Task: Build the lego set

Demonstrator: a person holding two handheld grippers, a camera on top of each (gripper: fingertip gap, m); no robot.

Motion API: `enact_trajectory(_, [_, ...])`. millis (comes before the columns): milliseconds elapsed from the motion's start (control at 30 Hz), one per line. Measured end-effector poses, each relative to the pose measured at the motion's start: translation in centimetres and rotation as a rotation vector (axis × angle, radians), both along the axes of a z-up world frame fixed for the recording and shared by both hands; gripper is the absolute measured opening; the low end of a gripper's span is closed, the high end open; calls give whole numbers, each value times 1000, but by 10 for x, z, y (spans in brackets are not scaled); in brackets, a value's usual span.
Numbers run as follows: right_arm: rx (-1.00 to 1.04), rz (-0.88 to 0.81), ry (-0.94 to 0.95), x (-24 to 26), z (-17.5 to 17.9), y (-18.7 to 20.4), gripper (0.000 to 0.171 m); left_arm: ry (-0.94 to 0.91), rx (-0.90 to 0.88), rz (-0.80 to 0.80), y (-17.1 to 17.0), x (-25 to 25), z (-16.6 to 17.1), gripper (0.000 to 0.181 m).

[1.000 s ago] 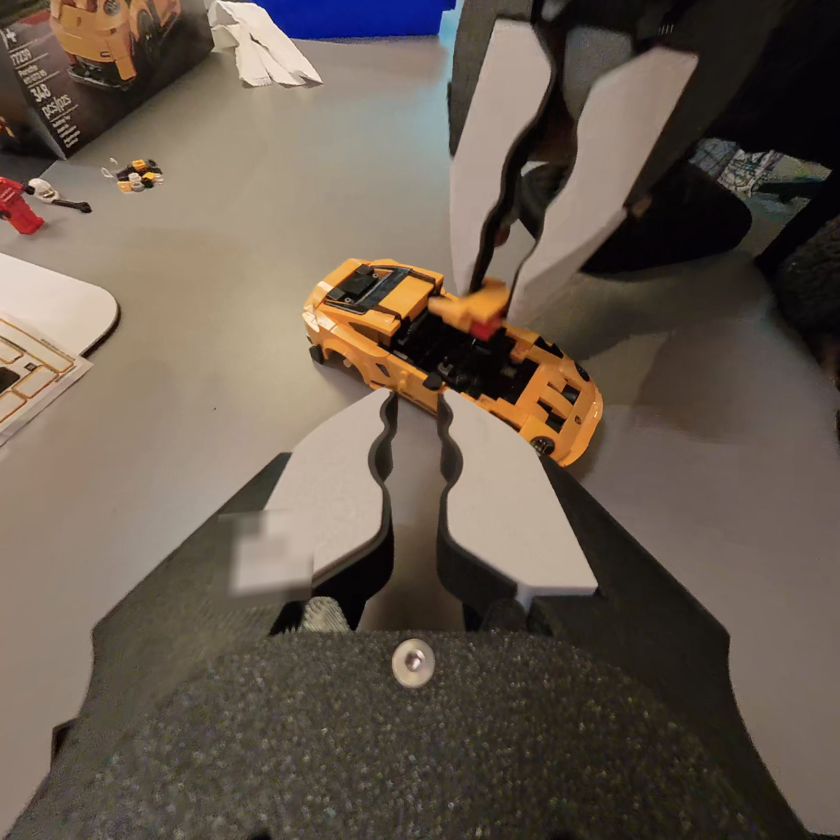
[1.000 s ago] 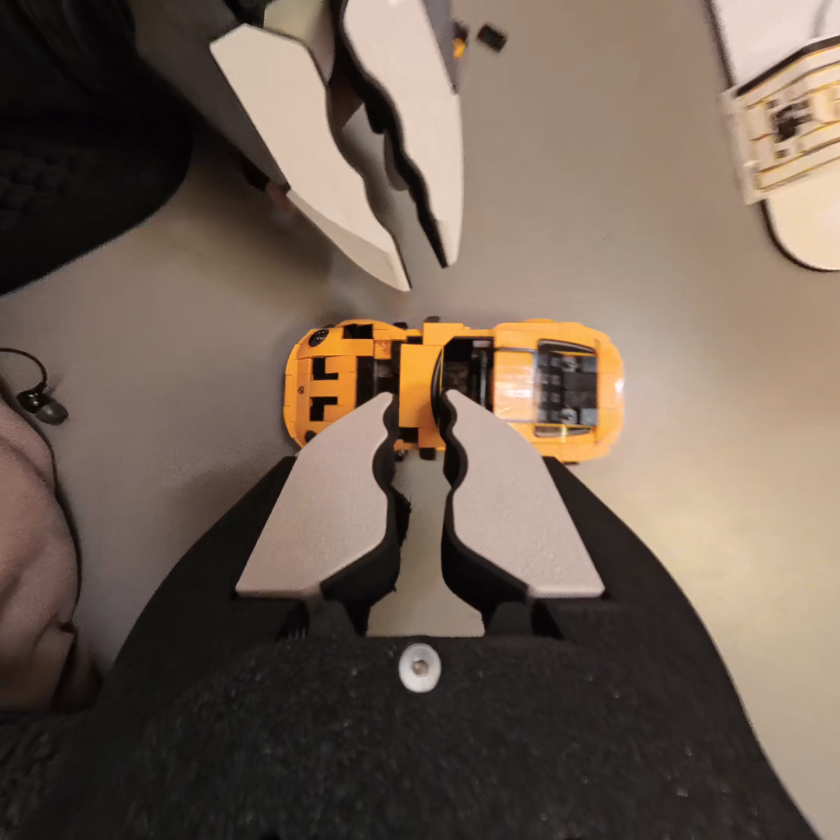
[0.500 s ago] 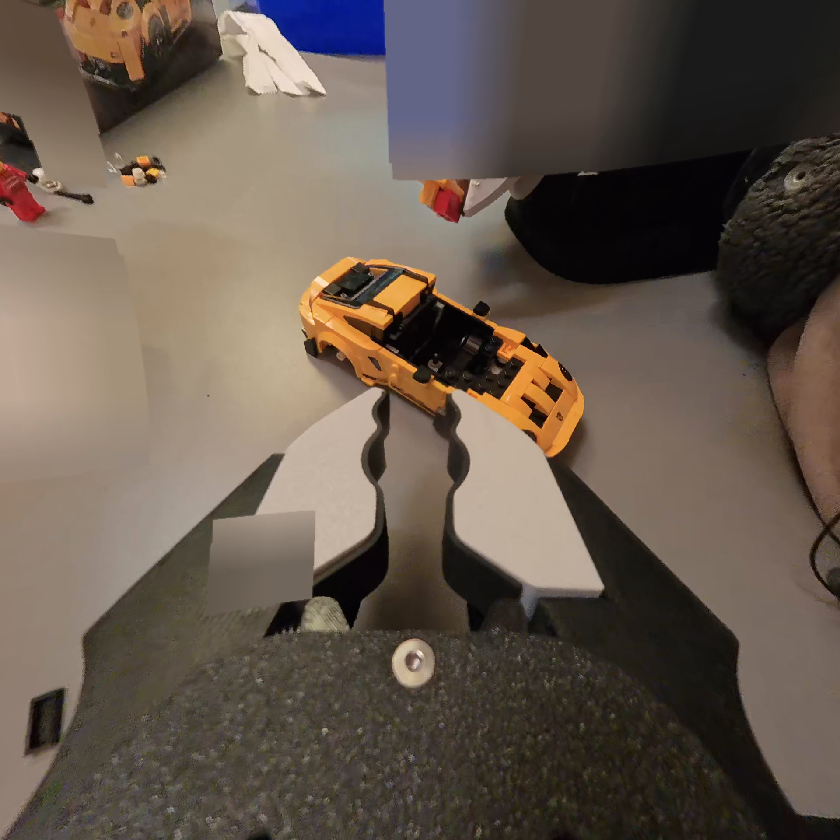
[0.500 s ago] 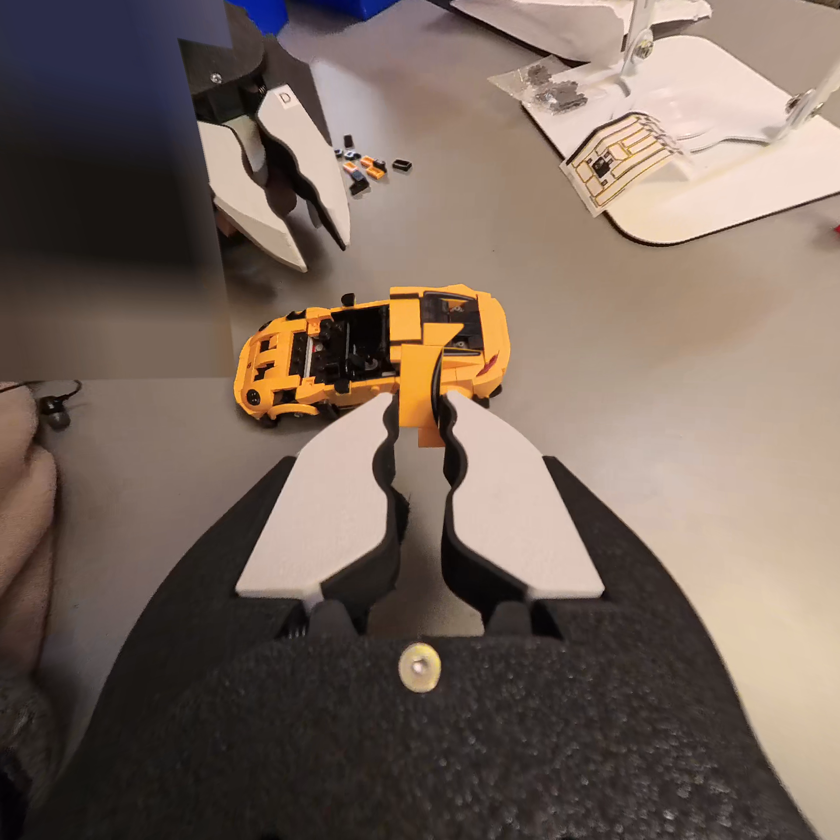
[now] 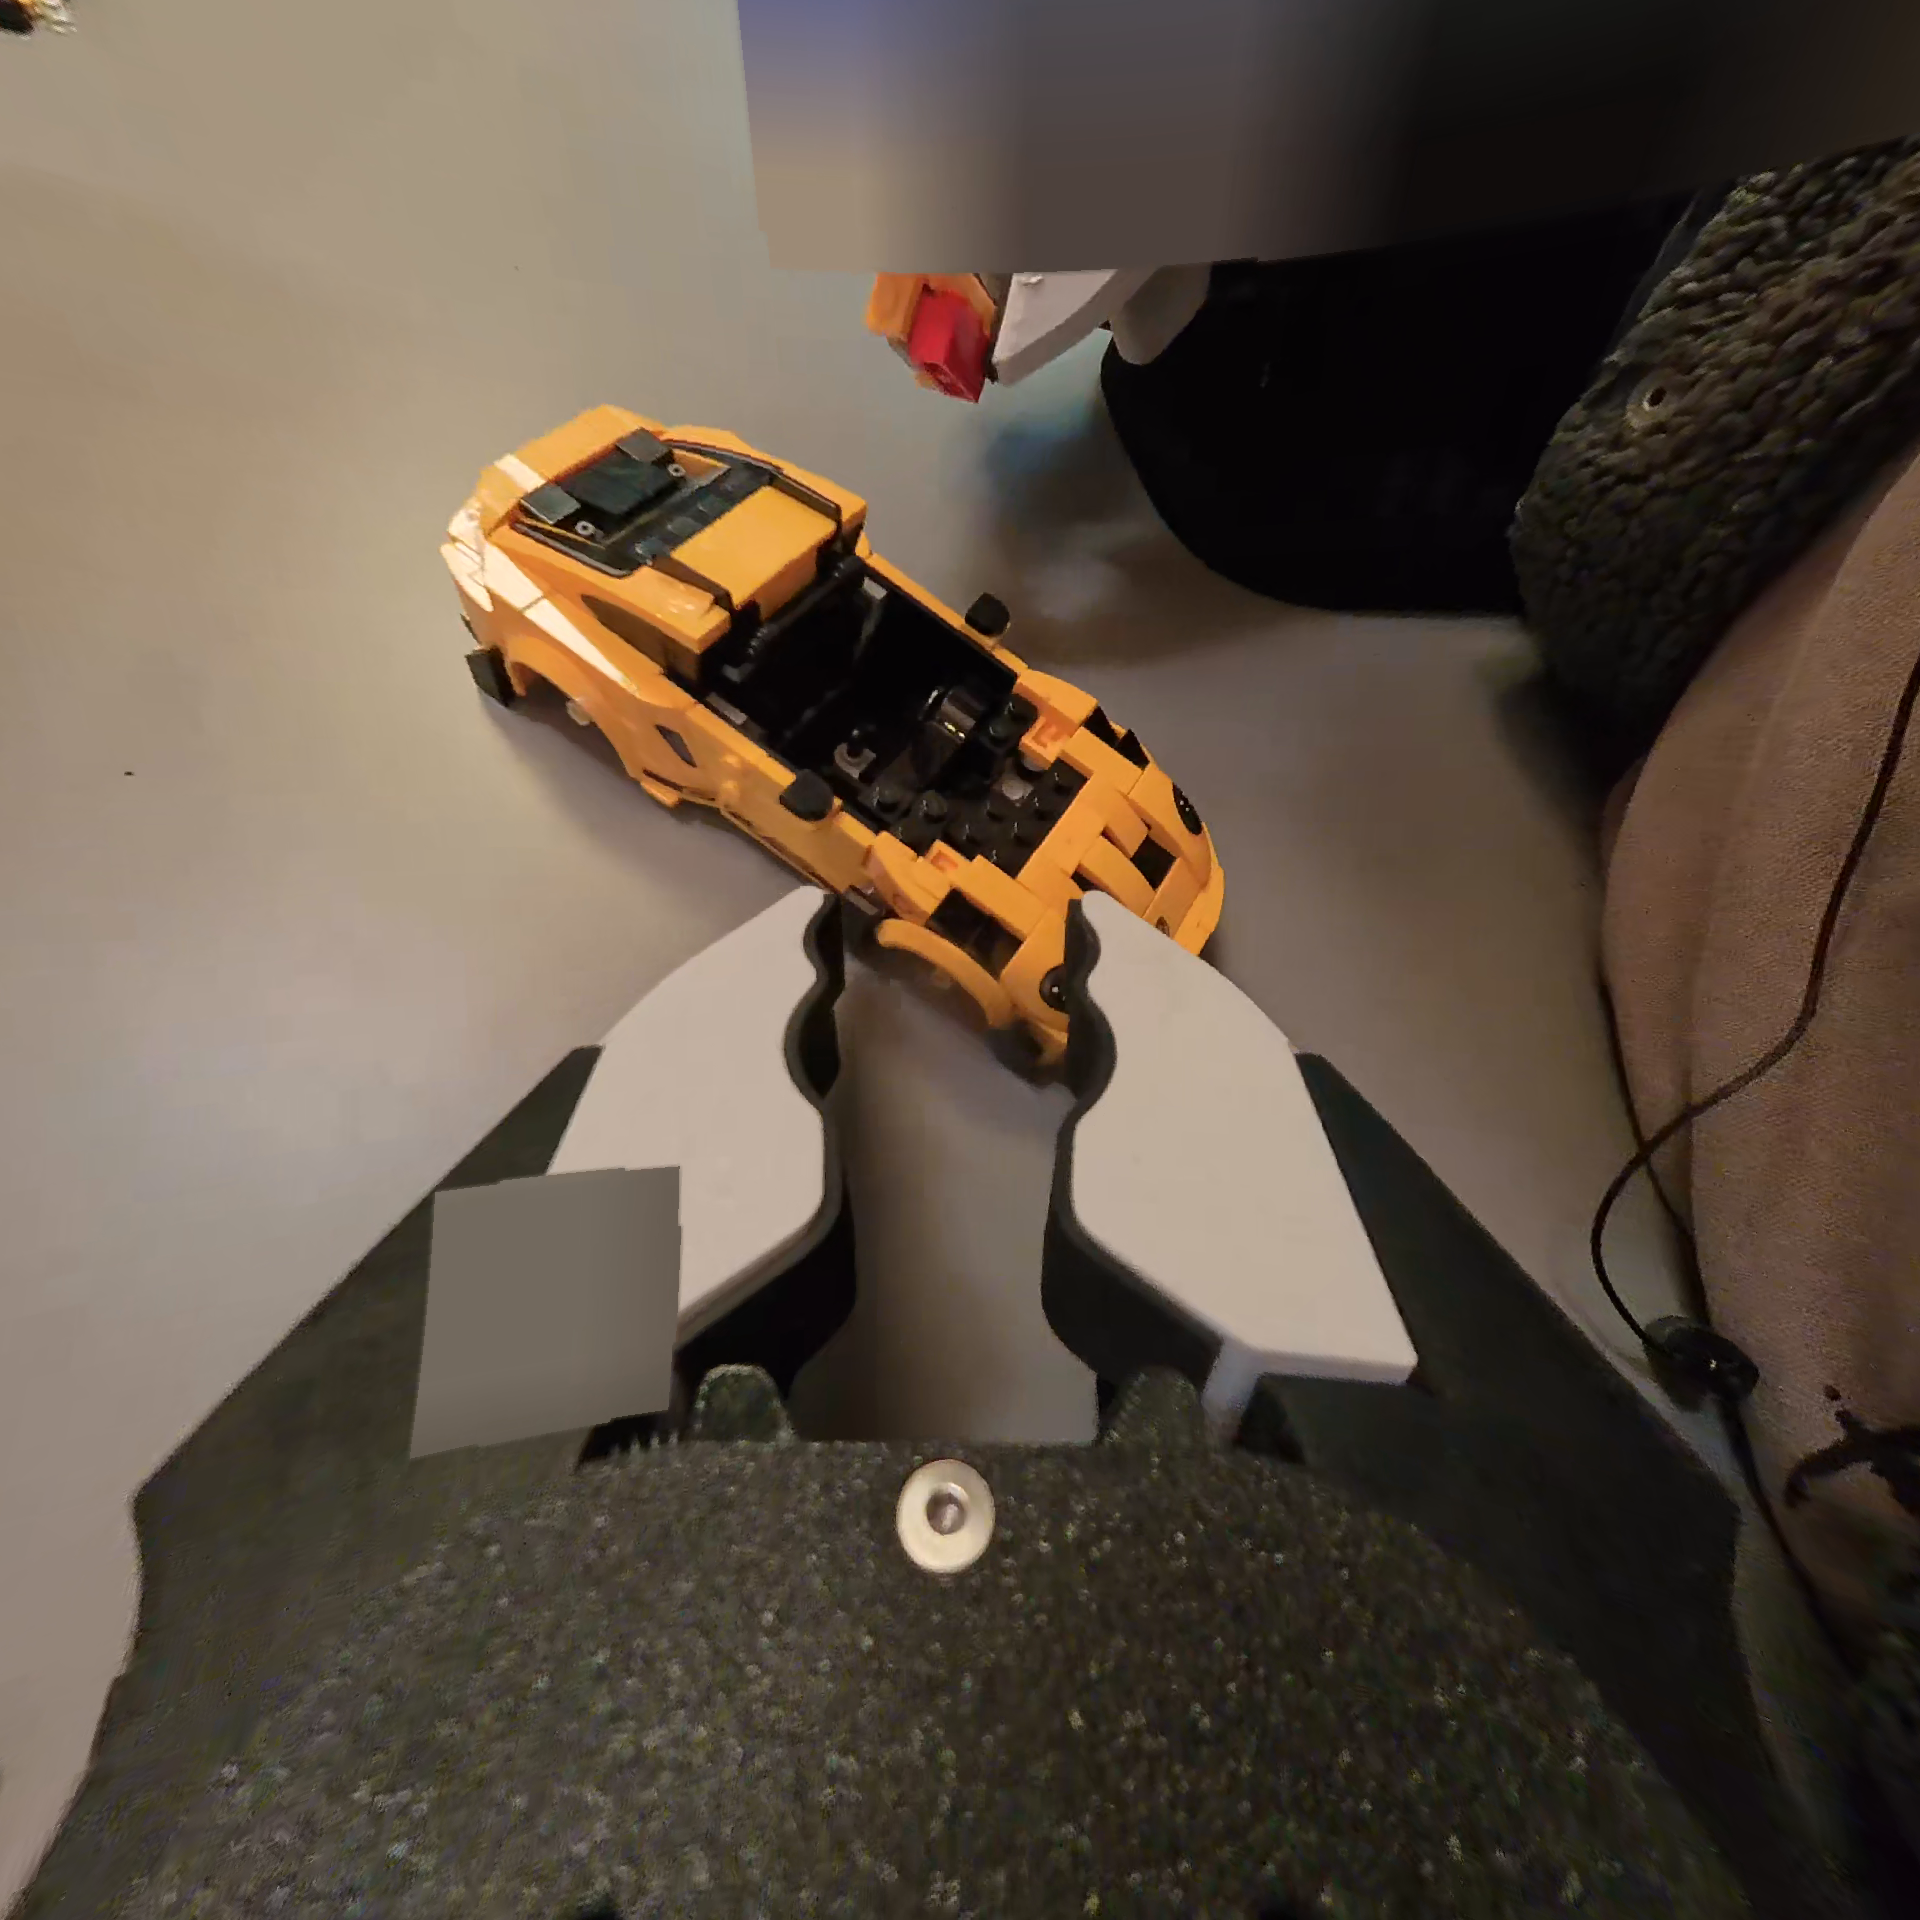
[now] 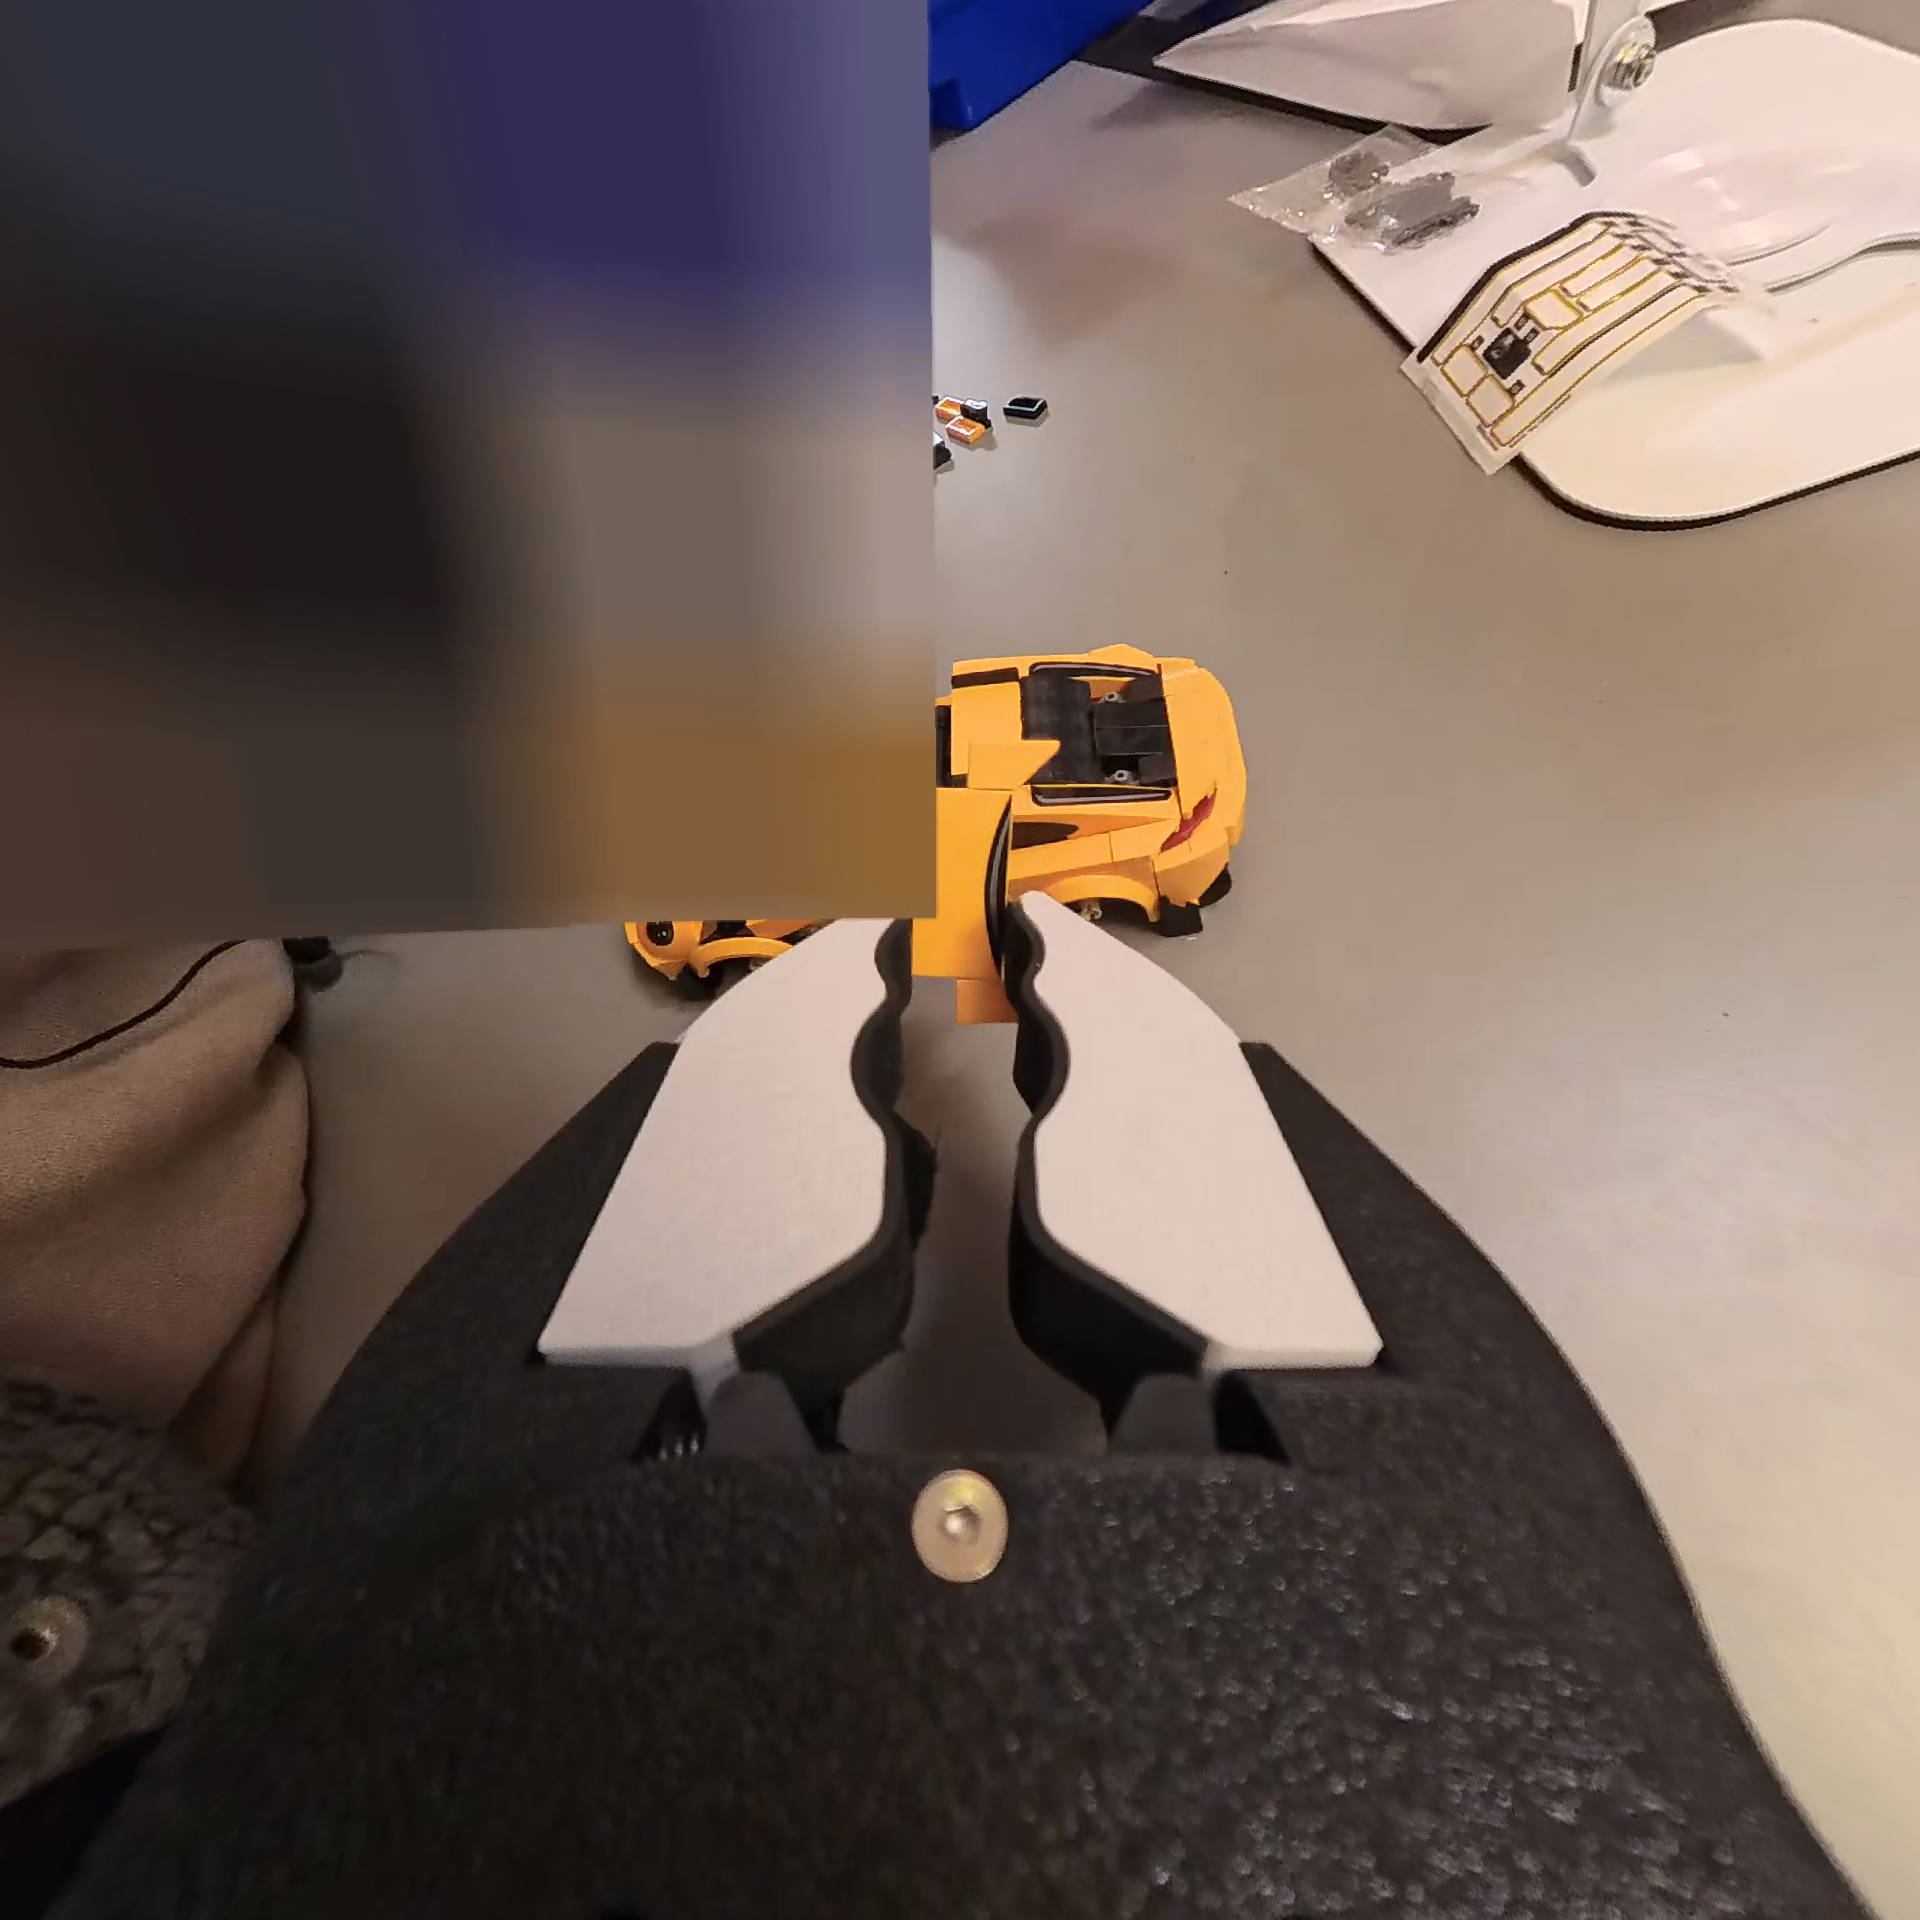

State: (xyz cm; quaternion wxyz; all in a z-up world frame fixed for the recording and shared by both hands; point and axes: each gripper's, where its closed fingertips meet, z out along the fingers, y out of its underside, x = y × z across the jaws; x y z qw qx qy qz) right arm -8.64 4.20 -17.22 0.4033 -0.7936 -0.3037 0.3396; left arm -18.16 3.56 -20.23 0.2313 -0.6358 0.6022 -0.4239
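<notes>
The orange lego car (image 5: 831, 707) sits on the grey table with its black cockpit uncovered; it also shows in the right wrist view (image 6: 1101, 790), partly behind a blur patch. My left gripper (image 5: 951, 920) is open, low at the car's front corner, with the front wheel arch between its fingers. My right gripper (image 6: 958, 920) is shut on an orange roof piece (image 6: 966, 977) and holds it above and off the car. In the left wrist view that piece (image 5: 925, 322) shows a red brick on its underside.
Several small loose bricks (image 6: 977, 416) lie beyond the car. A white board (image 6: 1714, 436) with a sticker sheet (image 6: 1558, 332) and a bag of parts (image 6: 1371, 197) lies at the far right. A person's sleeve (image 5: 1766, 831) and a thin cable (image 5: 1662, 1143) are right of the car. Left tips to right tips: about 11 cm.
My right gripper has lifted the orange roof piece off the car and drawn back. My left gripper has opened wider and closed in on the car's front corner.
</notes>
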Motion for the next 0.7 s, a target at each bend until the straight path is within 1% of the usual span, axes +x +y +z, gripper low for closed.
enact_trajectory(233, [3,6,-28,-3,-3,-1,16,-5,7,-19,-4,-1,0,39])
enact_trajectory(500, [-4,19,-17,-4,-3,-2,16,-7,5,-26,-5,0,-1,39])
enact_trajectory(700, [1,36,-51,-6,-6,-4,16,-5,15,-42,-10,3,0,39])
